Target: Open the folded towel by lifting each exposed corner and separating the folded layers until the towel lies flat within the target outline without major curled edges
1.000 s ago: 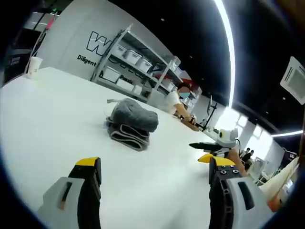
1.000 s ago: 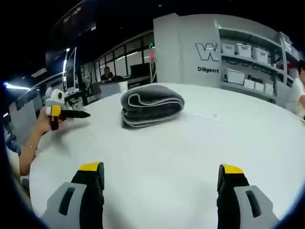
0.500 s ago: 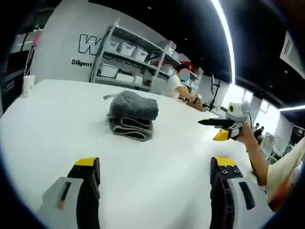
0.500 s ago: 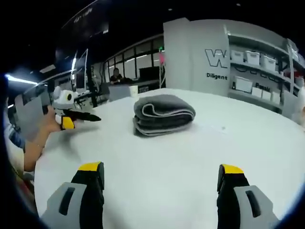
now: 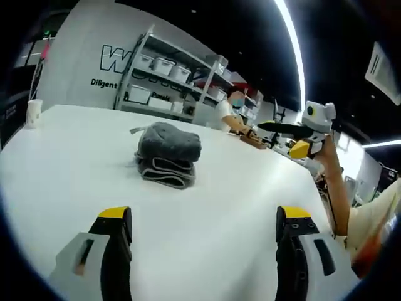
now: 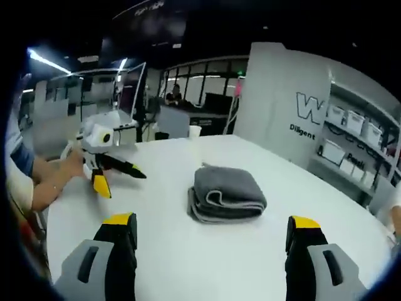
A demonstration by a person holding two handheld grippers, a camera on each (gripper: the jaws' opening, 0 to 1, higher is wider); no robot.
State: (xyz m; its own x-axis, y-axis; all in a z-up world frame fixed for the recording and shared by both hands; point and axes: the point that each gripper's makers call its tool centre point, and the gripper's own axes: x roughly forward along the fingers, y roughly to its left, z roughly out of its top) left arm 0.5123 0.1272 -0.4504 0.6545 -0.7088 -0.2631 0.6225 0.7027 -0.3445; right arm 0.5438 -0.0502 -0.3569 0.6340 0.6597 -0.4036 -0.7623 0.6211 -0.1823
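Observation:
A grey towel (image 5: 168, 157) lies folded in a thick bundle on the white table (image 5: 75, 182), its stacked edges facing me. The left gripper (image 5: 205, 214) stands open a short way before it, nothing between its yellow-tipped fingers. To the right, a hand holds the right gripper (image 5: 301, 133) raised above the table. In the right gripper view the folded towel (image 6: 227, 194) sits ahead of the open right gripper (image 6: 211, 221). A hand holds the left gripper (image 6: 108, 169) low over the table (image 6: 156, 219), left of the towel, its jaws apart.
A paper cup (image 5: 32, 113) stands near the table's far edge, also visible as the cup (image 6: 195, 131). Shelves with white bins (image 5: 166, 81) line the back wall, and a person (image 5: 230, 116) sits beyond the table. A bare white tabletop surrounds the towel.
The right gripper has risen and drawn back, so the towel looks smaller and lower in its view. The left gripper's view has levelled a little. The towel has stayed put.

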